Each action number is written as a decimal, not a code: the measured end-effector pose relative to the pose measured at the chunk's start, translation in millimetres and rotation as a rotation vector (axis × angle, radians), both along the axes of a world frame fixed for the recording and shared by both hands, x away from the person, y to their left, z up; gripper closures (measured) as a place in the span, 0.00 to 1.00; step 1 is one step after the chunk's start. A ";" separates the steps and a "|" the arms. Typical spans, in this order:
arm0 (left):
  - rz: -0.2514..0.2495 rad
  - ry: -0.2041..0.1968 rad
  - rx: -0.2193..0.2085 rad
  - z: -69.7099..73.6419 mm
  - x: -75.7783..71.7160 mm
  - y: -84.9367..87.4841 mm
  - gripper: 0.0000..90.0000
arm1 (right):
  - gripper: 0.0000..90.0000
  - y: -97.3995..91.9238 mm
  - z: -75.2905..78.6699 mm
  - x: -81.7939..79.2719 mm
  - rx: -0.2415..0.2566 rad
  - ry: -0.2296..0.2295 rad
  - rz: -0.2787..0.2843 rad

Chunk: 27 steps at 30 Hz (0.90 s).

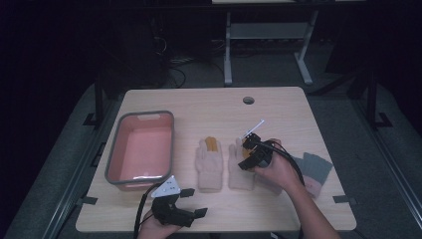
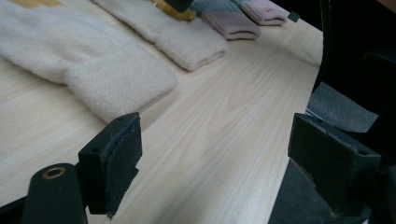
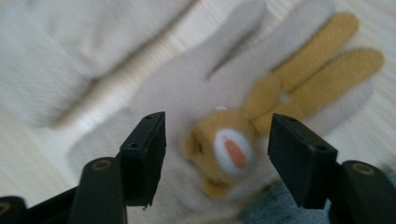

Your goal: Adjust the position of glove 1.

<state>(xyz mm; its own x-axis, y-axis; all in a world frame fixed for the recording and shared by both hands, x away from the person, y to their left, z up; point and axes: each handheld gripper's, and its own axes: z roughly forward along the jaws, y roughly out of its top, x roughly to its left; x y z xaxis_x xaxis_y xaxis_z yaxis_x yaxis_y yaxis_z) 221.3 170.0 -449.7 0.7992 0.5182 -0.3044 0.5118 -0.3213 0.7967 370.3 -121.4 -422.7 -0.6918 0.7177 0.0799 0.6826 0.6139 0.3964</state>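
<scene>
On the surface [image 1: 288,107], going left to right: a pink bin [image 1: 141,149] with a grey rim sits at about 9 o'clock. Below it, near the front edge at 7 o'clock, the left tool [image 1: 191,201] rests low with its jaws wide apart and nothing between them; the left gripper view looks along them over bare wood toward the glove cuffs.

At the centre lie two cream gloves side by side, cuffs toward the person, fingers toward 12 o'clock. The left glove [image 1: 209,159] lies free, with an orange patch at its fingers. The right glove [image 1: 238,172] is just beside it, partly under the right tool [image 1: 247,152].

The right gripper view settles what matters: the right tool's [image 3: 217,158] jaws stand apart, one on each side of the orange-and-white animal face [image 3: 224,151] sewn on the right glove [image 3: 187,88], not pressing it. The glove's long axis runs up and away from the jaws toward 1 o'clock, ears and fingers pointing that way. The picture is blurred, so whether the jaw tips touch the knit cannot be told.

At 3 o'clock, a grey-and-pink pair [image 1: 313,169] lies just right of the hand.

The right tool is by far the nearer to this glove; a short drop and a squeeze would likely pinch it.
</scene>
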 end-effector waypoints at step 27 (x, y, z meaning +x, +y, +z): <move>0.015 -0.020 0.007 1.9 -0.2 2.3 0.19 | 0.67 -3.7 3.1 -7.0 0.017 -0.009 -0.046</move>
